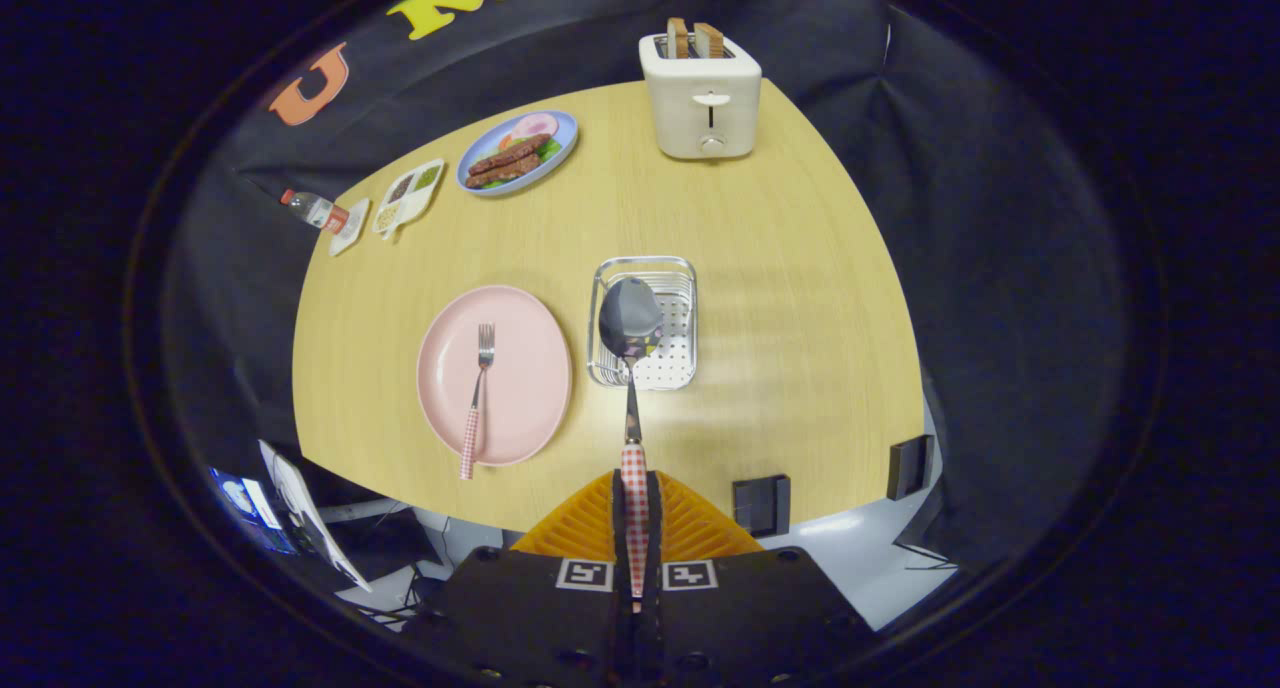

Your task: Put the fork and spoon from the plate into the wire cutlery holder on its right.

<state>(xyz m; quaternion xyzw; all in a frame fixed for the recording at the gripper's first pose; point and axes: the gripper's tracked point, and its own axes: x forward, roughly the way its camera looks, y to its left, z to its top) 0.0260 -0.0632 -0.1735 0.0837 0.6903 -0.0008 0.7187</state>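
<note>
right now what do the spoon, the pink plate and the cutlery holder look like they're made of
Spoon, clamped by its handle between the gripper fingers: bowl and neck look like polished metal, shiny grey with reflections; the red-checked handle is likely plastic or coated.
Pink plate: matte, even colour, probably plastic or melamine, possibly ceramic.
Wire cutlery holder: bright chromed metal wire, with a white perforated base, probably plastic.

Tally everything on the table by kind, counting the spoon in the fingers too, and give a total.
Plates: 2, pink plate and blue food plate
Cutlery: 2, fork on the pink plate, spoon clamped in the fingers over the wire cutlery holder
Holders: 1
Toasters: 1
Compartment trays: 1
Bottles: 1
Total: 8
</note>
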